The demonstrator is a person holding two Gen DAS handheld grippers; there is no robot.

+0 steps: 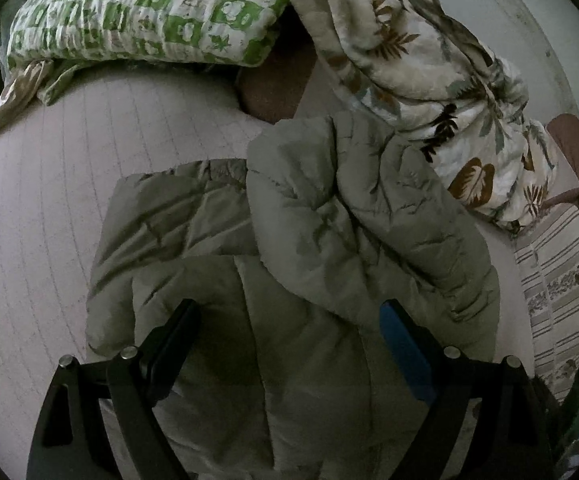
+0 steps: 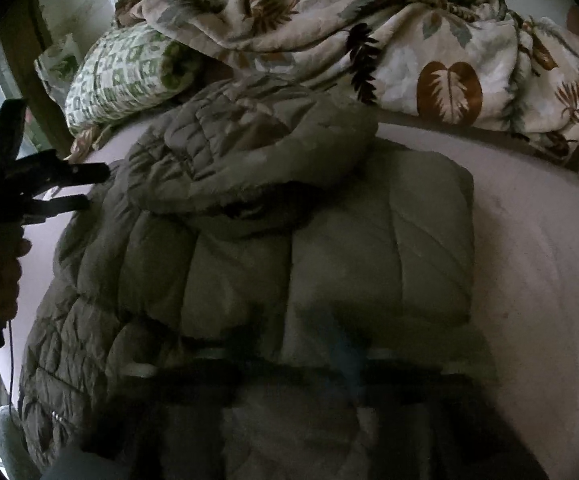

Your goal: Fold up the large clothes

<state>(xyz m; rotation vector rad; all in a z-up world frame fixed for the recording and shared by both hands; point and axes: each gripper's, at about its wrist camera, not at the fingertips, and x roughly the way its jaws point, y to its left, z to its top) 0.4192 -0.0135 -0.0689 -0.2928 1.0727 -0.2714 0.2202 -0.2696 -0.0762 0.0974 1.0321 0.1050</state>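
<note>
A grey-green quilted comforter (image 1: 297, 248) lies partly folded on the bed, with one flap thrown over the top. It also shows in the right wrist view (image 2: 329, 256), as a thick stack. My left gripper (image 1: 289, 320) is open just above its near part, with nothing between the jaws. It also appears at the left of the right wrist view (image 2: 85, 188), beside the comforter's edge. My right gripper (image 2: 297, 356) is blurred by motion, low over the comforter's near edge; I cannot tell how its jaws stand.
A leaf-print blanket (image 1: 449, 92) is heaped at the back of the bed (image 2: 429, 52). A green-and-white pillow (image 1: 141, 12) lies at the head (image 2: 121, 76). The pale mattress (image 1: 49, 200) shows around the comforter. A striped cloth (image 1: 561, 280) hangs at right.
</note>
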